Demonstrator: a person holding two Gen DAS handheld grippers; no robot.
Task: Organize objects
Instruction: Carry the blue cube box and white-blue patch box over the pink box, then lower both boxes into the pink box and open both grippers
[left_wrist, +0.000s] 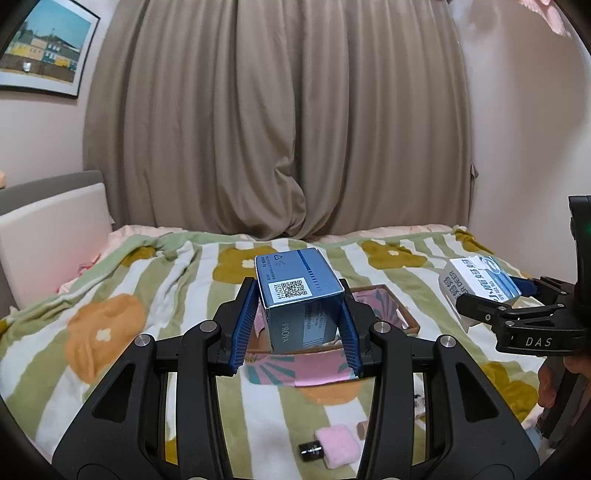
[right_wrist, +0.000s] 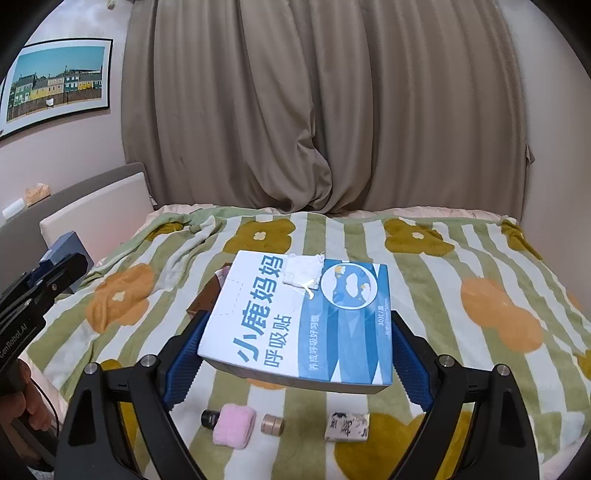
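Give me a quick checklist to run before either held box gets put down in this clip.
1. Left gripper shut on the small blue box: ok, both pads press its sides.
2. Right gripper shut on the flat blue-and-white box: ok, held lifted above the blanket.
3. Flat box level: not ok, it tilts.
4. Tray on the blanket has free space: cannot tell, the small box hides most of it.
5. Loose items below, pink pad, small dark bottle, round tin and patterned packet, out of the way: ok, they lie near the front edge.
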